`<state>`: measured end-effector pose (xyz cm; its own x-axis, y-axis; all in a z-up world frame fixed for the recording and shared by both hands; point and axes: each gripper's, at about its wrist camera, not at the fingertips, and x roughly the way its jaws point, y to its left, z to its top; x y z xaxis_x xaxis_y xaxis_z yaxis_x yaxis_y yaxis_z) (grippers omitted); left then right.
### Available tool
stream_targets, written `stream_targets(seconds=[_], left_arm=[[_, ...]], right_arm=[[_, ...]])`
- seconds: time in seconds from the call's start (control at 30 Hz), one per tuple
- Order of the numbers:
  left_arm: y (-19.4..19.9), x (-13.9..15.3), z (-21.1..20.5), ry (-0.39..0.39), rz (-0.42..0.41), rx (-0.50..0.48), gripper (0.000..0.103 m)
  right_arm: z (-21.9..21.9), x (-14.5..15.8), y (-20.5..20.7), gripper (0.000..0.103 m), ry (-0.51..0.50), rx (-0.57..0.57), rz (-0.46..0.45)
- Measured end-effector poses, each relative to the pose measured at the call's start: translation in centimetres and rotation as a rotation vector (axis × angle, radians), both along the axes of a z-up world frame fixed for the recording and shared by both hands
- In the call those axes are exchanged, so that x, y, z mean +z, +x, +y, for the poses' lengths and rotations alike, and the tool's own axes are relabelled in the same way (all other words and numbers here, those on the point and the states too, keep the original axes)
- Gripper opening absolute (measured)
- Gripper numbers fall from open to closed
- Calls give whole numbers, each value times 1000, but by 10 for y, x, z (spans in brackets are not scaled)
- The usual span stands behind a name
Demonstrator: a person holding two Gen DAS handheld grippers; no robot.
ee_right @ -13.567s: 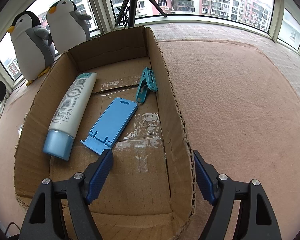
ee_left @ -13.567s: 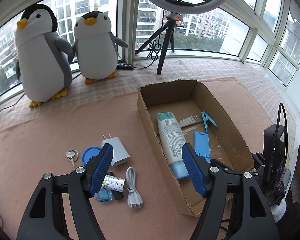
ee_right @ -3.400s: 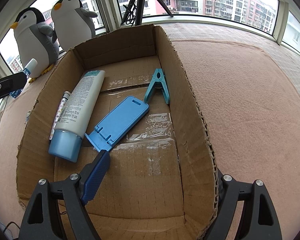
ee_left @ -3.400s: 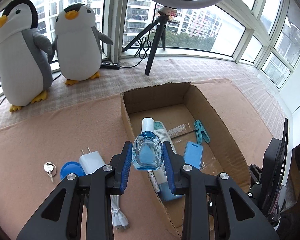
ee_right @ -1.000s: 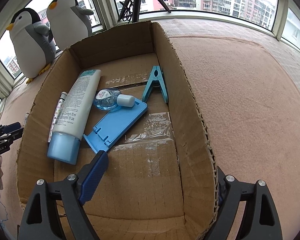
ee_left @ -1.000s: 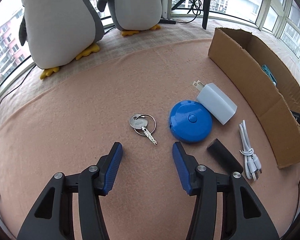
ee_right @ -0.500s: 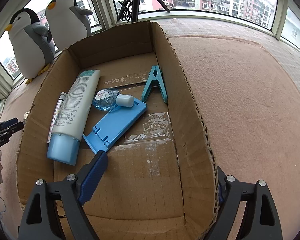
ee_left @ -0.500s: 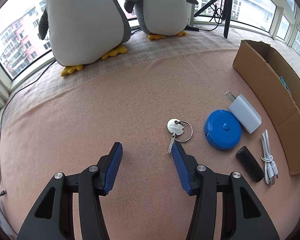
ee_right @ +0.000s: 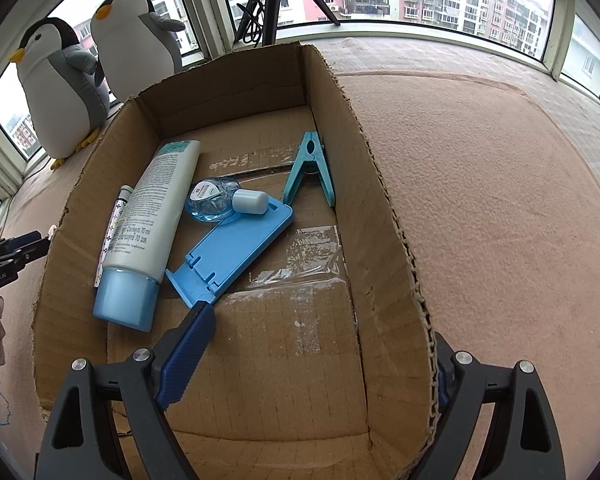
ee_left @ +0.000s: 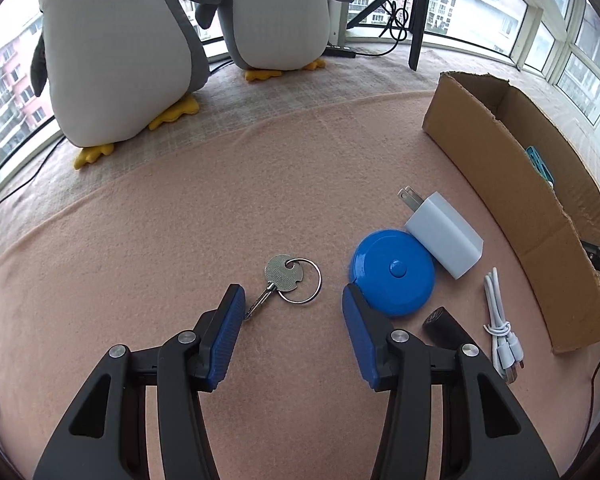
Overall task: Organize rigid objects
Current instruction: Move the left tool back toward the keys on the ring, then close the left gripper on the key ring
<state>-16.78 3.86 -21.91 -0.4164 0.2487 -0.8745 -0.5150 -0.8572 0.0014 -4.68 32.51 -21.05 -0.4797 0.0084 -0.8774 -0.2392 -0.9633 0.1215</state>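
Pink fleece blanket (ee_left: pixel 180 216) covers surface. On it: silver key on ring (ee_left: pixel 286 278), round blue tape measure (ee_left: pixel 394 272) touching white wall charger (ee_left: pixel 444 236), black cylinder (ee_left: pixel 446 326), coiled white cable (ee_left: pixel 500 328), open brown cardboard box (ee_right: pixel 384 216). Two plush penguins (ee_left: pixel 120 52) behind on checked cloth.

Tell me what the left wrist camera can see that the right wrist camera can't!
Only the left wrist view shows the things on the pink blanket: the key on its ring, the round blue case, the white charger, the white cable and a black cylinder.

Only the right wrist view shows the box's floor: a lotion tube, a small blue bottle and a blue stand.

Both show the cardboard box, the two plush penguins and a teal clip.
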Motion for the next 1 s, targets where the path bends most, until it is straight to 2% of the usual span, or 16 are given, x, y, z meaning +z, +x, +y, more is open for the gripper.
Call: stream_targets(seconds=[0.17, 0.23, 0.33, 0.43, 0.5, 0.6, 0.73, 0.9, 1.0], left_arm=[[-6, 2, 2, -29, 24, -3, 51], [-7, 6, 0, -48, 58, 7, 50], [0, 17, 2, -48, 97, -43, 48], [5, 13, 7, -82, 92, -108, 48], [6, 8, 9, -95, 80, -137, 40], [6, 4, 10, -103, 78, -153, 39], [3, 3, 10, -97, 82, -161, 38], [-2, 3, 9, -71, 66, -170, 30], [-6, 4, 6, -46, 42, -163, 28]], right_arm=[[2, 1, 0, 87, -1, -3, 1], [3, 1, 0, 88, -1, -4, 1], [3, 1, 0, 88, -1, -2, 1], [3, 1, 0, 88, -2, -6, 1], [3, 1, -1, 88, -3, -8, 1], [4, 1, -1, 88, -3, -7, 1], [4, 1, 0, 88, -3, -8, 1], [4, 1, 0, 88, -3, -7, 1], [4, 1, 0, 88, -3, -6, 1]])
